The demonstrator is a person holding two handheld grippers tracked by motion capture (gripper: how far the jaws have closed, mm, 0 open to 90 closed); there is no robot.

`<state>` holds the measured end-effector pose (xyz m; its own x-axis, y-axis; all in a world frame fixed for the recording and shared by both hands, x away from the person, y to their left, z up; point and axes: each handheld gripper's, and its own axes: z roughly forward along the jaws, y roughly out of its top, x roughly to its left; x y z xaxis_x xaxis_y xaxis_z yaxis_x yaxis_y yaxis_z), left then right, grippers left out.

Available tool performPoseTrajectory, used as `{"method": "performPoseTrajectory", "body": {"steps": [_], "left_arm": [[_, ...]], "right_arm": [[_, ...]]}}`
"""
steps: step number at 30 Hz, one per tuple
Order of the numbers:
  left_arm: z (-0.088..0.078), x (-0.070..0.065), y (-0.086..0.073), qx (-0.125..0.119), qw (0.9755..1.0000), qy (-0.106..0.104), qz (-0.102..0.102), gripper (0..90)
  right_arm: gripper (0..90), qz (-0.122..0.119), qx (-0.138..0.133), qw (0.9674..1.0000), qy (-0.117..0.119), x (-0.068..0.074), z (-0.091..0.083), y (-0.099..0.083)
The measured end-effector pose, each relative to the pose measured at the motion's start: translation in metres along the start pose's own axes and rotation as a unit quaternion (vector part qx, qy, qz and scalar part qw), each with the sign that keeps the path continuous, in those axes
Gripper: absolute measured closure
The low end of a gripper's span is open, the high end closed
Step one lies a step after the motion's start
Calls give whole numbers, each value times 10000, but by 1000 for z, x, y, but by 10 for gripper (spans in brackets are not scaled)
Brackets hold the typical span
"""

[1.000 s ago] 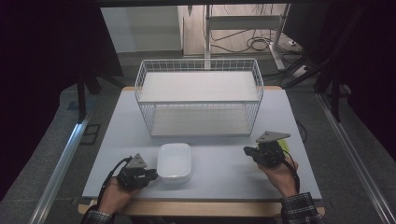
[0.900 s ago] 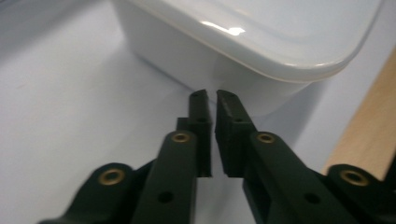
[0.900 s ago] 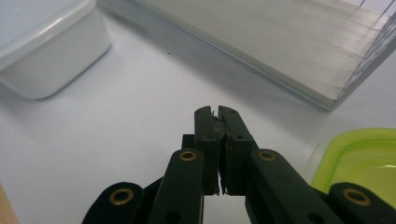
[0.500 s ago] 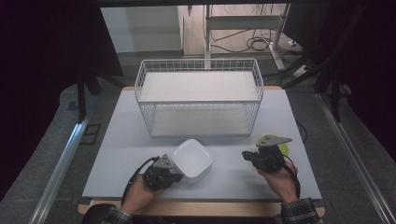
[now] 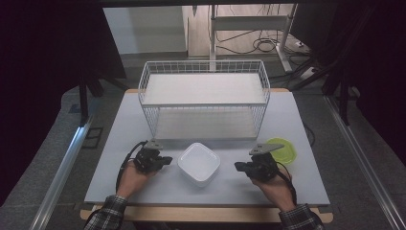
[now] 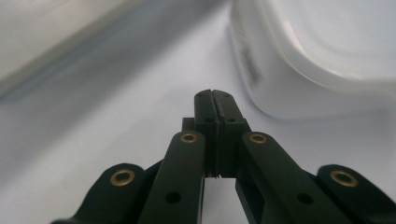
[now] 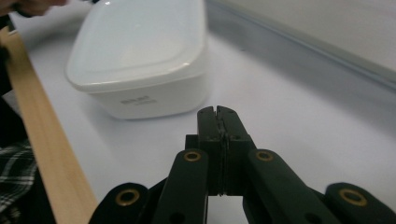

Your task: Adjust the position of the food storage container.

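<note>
White square plastic container point(image 5: 199, 163) sits near-centre on the bench point(image 5: 306, 120), between left tool point(image 5: 165, 161) and right tool point(image 5: 239, 166), both fully closed, gripping nothing. Risk: closed tips nudging it could skew or slide it off the near edge.

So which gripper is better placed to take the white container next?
Probably the left gripper: it sits shut right beside the white container. The right gripper, also shut, stands farther off.
</note>
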<state>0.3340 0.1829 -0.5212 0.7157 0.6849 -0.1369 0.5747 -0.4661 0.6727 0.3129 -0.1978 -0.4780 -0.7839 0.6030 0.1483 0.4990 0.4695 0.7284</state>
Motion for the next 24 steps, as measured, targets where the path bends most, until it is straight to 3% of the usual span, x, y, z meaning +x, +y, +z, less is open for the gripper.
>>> {"method": "performPoseTrajectory", "body": {"steps": [2,4,9,21,24], "left_arm": [[6,-3,4,-47,9999,-133,16,897],[10,-11,7,-7,9997,-211,156,897],[9,-24,5,38,9996,-219,145,897],[4,-55,-4,10,9992,-369,168,891],[5,-63,-3,31,9988,-398,273,891]], "right_arm": [[889,-31,72,9999,134,6,9,2],[888,-79,167,9996,205,11,17,2],[881,-199,325,9988,316,19,31,2],[868,-54,250,9995,191,9,33,1],[876,-17,235,9996,129,5,32,0]]}}
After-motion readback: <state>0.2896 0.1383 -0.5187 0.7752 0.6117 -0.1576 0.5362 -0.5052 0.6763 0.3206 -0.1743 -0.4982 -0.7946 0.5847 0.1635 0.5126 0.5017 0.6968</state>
